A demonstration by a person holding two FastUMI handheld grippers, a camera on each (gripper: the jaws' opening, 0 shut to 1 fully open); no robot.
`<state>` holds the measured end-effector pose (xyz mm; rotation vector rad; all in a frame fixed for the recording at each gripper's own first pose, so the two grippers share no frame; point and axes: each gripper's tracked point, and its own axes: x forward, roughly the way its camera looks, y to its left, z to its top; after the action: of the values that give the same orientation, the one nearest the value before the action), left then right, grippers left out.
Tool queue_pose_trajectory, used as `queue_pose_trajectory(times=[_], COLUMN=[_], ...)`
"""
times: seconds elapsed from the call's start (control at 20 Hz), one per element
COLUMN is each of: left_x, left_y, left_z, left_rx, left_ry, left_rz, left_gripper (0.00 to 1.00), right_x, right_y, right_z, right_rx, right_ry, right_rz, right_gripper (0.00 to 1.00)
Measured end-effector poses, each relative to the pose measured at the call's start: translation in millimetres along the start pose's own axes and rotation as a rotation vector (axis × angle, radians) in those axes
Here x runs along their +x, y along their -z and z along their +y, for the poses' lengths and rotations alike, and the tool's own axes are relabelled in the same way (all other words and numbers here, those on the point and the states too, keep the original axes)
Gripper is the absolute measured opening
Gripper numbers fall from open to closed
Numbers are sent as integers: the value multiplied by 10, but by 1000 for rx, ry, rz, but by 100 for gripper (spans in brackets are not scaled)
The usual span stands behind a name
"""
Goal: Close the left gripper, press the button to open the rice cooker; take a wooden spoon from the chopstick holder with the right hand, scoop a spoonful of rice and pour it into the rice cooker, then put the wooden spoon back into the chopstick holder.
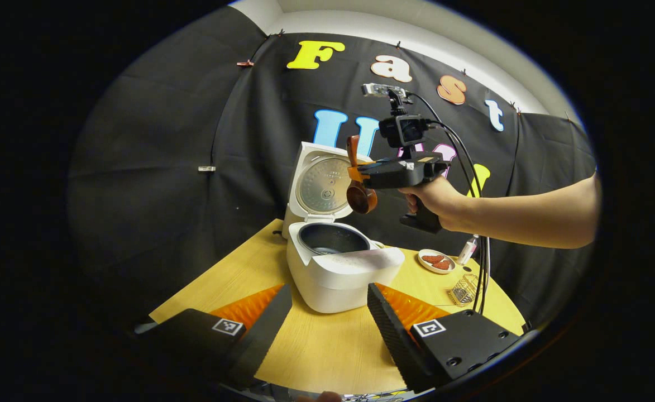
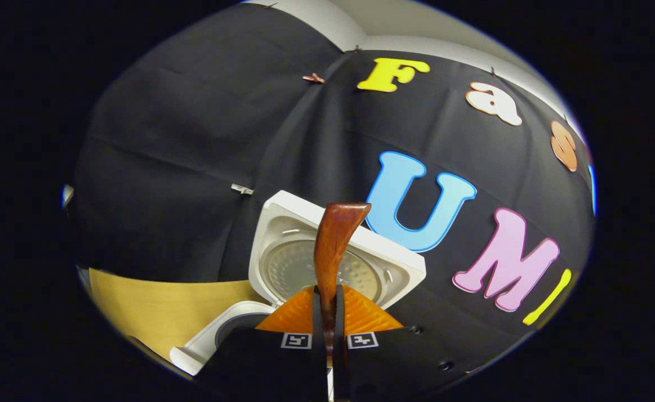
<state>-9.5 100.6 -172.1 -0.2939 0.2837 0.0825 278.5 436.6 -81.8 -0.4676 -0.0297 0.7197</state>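
Two grippers: both in use above a round, pale wooden table (image 1: 327, 346).
Left gripper (image 1: 330, 318): fingers spread wide apart with nothing between them, low over the table, pointing at the front of the cooker.
Right gripper (image 2: 329, 312): fingers pressed together on the handle of a dark brown wooden spoon (image 2: 334, 245); in the left gripper view this gripper (image 1: 361, 177) is held by a hand (image 1: 436, 201) above the cooker.
Wooden spoon: upright, bowl (image 1: 361, 198) hanging down just over the open pot; its contents cannot be made out.
White rice cooker (image 1: 341, 273): lid (image 1: 319, 184) standing open, dark inner pot exposed.
Small white plate (image 1: 436, 260): holds reddish pieces, right of the cooker.
Small wire basket (image 1: 464, 290): near the table's right edge.
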Motion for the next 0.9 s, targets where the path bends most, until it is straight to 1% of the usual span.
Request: queue_pose_trajectory(times=[0.1,0.15,0.25,0.35,0.5,0.6,0.7,0.75,0.8,0.9], left_x=[6,4,-9,-18,-25,-26,-22,-12,-2,7], left_y=[4,6,6,-1,-8,-25,-47,-51,-62,-104], left_z=[-9,-10,-9,4,1,-18,-64,-89,-122,-183], left_rx=[-2,-1,2,3,8,9,13,16,22,36], left_ry=[2,1,-1,-5,-8,-6,-1,4,9,16], left_rz=[1,2,1,-1,1,-2,-5,-6,-6,-14], left_gripper=[95,94,95,95,95,95,95,95,94,95], right_x=[-33,-38,-12,34,-16,-90,-208,-242,-322,-571], right_y=[-38,-39,-12,57,164,270,275,307,292,224], right_z=[115,101,-13,-156,-278,-452,-583,-654,-731,-925], right_rx=[-37,-25,50,184,423,604,789,852,884,884], right_ry=[-25,-30,-18,10,49,72,90,101,110,132], right_rz=[-10,-8,7,27,58,84,79,72,62,32], right_gripper=[8,8,8,8,8,8,8,8,8,8])
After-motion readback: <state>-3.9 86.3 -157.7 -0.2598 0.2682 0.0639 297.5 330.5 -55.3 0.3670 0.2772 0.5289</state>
